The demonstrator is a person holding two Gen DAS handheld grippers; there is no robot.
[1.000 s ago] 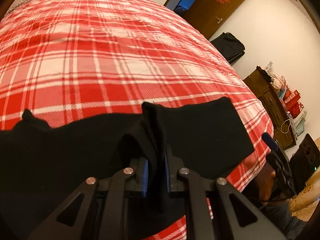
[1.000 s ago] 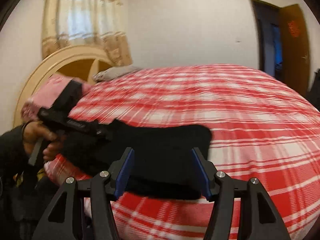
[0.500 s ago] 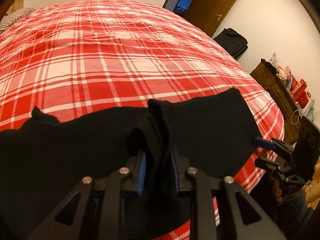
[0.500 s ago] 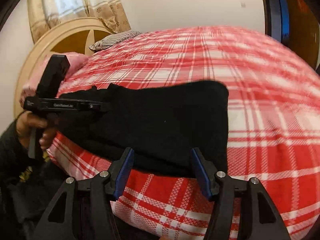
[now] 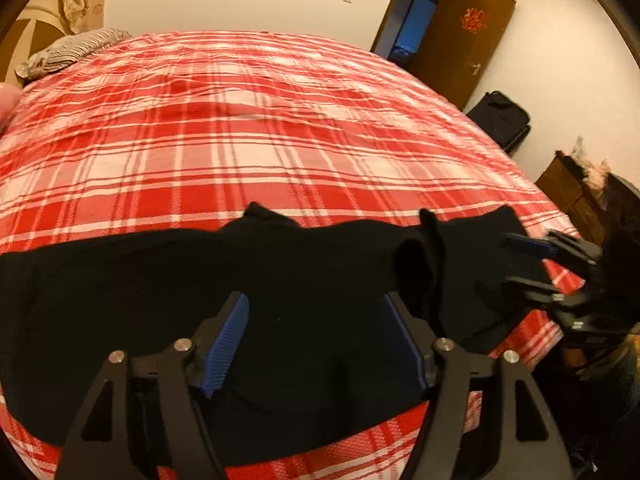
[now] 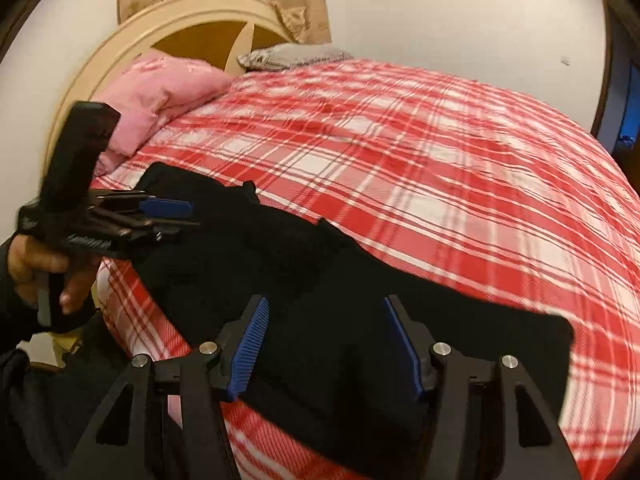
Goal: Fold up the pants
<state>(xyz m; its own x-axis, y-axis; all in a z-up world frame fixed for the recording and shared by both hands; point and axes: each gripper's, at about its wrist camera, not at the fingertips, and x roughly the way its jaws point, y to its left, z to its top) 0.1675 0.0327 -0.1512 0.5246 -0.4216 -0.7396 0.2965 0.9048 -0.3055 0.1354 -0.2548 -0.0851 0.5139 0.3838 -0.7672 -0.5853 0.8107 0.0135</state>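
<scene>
Our left gripper (image 5: 320, 344) has let go: a sec ago it was pinched on a ridge of the black pants (image 5: 160, 300), now its blue pads sit wide apart w/ nothing between them and the ridge stands just beside its right finger. Right gripper (image 6: 324, 344) is also spread wide, empty, hovering over the other end of the cloth. Pants lie in a long strip along the near edge of the plaid bed (image 5: 240, 140), so we reckon this fold is laid & next we re-grip for another.
</scene>
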